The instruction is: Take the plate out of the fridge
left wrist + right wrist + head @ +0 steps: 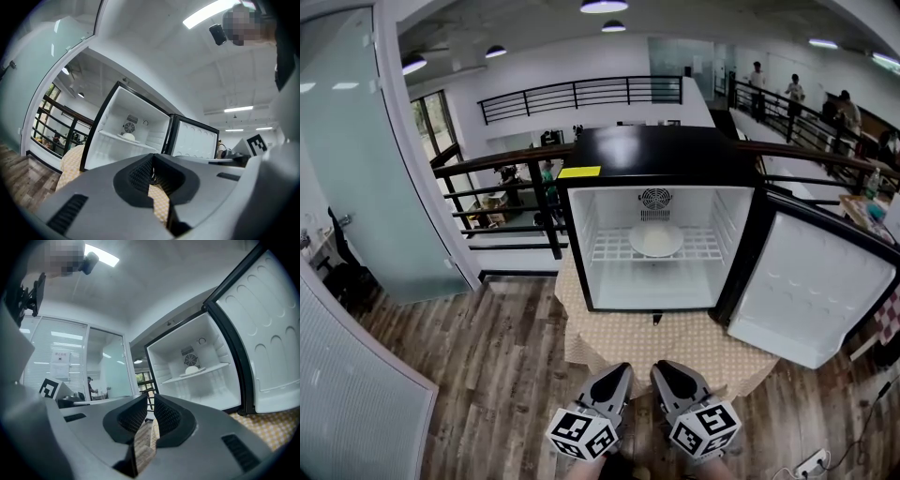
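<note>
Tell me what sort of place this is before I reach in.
Probably an upper-floor office or lab: a railing looks over a lower level, a frosted glass wall stands at left, and people stand along the far walkway.

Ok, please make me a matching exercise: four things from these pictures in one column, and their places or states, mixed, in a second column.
1. plate
2. fridge door
3. yellow label
4. checked cloth

A. swung open
B. under the fridge
C. on the wire shelf
D. on the fridge's top front edge

Pairs: 1-C, 2-A, 3-D, 4-B
</note>
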Demonstrator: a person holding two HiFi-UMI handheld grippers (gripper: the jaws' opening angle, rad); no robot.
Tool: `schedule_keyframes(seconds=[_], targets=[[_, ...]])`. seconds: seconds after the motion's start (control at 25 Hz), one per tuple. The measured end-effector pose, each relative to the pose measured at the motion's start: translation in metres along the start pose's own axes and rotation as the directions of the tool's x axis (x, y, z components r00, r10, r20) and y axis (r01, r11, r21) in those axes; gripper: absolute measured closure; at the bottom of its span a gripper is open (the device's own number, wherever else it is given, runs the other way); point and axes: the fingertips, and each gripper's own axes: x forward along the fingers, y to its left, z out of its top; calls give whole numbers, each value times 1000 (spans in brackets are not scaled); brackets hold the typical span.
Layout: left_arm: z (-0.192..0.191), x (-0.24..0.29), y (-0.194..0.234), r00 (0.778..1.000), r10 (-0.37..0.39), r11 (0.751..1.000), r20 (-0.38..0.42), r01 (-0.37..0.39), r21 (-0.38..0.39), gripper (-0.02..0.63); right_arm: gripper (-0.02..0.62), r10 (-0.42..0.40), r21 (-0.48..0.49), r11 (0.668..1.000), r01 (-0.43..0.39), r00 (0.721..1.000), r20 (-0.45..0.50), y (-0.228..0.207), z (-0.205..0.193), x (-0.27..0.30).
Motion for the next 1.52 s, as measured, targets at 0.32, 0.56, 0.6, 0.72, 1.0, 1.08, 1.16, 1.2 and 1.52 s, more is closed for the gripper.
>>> schedule_keyframes(seconds=[0.32, 0.56, 0.6, 0.72, 1.0, 1.08, 1.16, 1.2, 1.52], targets=[[6, 48, 21, 999, -46, 999, -7, 46, -10, 598, 537, -24, 14, 1000, 24, 1000, -4, -29, 9, 37], [17, 88, 38, 995, -96, 995, -11, 96, -7, 598, 537, -55, 24, 998, 55, 998, 0, -54, 18, 69], [17, 93, 41, 995, -103, 995, -13, 103, -9, 598, 537, -58, 25, 998, 58, 998, -3, -57, 18, 75], [18, 109, 52, 993, -120, 993, -19, 120, -13, 598, 537, -70, 29, 997, 71, 997, -6, -68, 20, 91], [24, 138, 81, 989, -142, 990, -35, 141, -28, 598, 537, -102, 57, 993, 102, 995, -10, -88, 23, 127], [25, 147, 88, 988, -148, 989, -35, 147, -31, 598, 537, -113, 65, 991, 114, 994, -11, -94, 23, 137], [27, 155, 93, 986, -161, 987, -38, 160, -33, 598, 537, -129, 78, 989, 129, 992, -11, -100, 24, 145], [27, 159, 95, 985, -169, 985, -40, 168, -33, 598, 537, -137, 89, 987, 137, 991, -11, -103, 24, 148], [20, 186, 108, 972, -223, 974, -70, 220, -48, 598, 537, -210, 192, 959, 206, 978, 1, -129, 28, 169]])
